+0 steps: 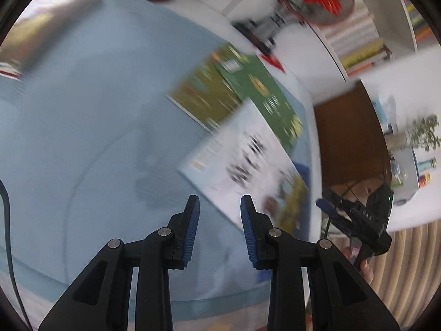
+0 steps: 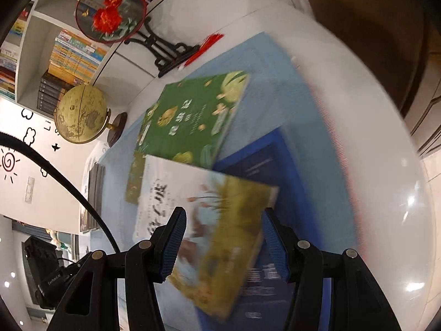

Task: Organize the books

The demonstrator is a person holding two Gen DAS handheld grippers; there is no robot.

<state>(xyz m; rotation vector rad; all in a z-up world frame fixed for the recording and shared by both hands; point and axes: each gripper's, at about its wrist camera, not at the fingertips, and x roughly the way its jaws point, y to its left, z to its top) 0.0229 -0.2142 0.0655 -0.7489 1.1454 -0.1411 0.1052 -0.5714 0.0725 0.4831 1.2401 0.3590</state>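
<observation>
On the pale blue mat [image 2: 275,63] that covers the white bench [image 2: 366,127], 3 books lie in a loose overlapping pile. The green book [image 2: 193,115] with yellow flowers on its cover is the landmark: it lies flat on the mat, farthest from both cameras. The white-and-yellow picture book [image 2: 209,220] lies slanted on the near edge of the green book, overlapping it. A dark blue book [image 2: 275,154] lies just beside the green book, and the picture book's corner covers part of it too. Beyond the green book, a round red-flower ornament [image 2: 113,11] on a black stand sits against the bookshelf [image 2: 71,55], and a golden globe [image 2: 81,114] stands to the side of the green book near the mat's far corner.

The right hand-held gripper [image 2: 223,245] hangs over the picture book with its blue pads apart and nothing pinched between them; the book shows in the gap below, and I cannot tell whether the pads touch it. The left hand-held gripper [image 1: 219,231] hovers over bare mat, near the picture book's [image 1: 248,171] edge and well clear of the green book [image 1: 256,96]; its pads stand a little apart, empty. Both views are smeared with motion blur.
</observation>
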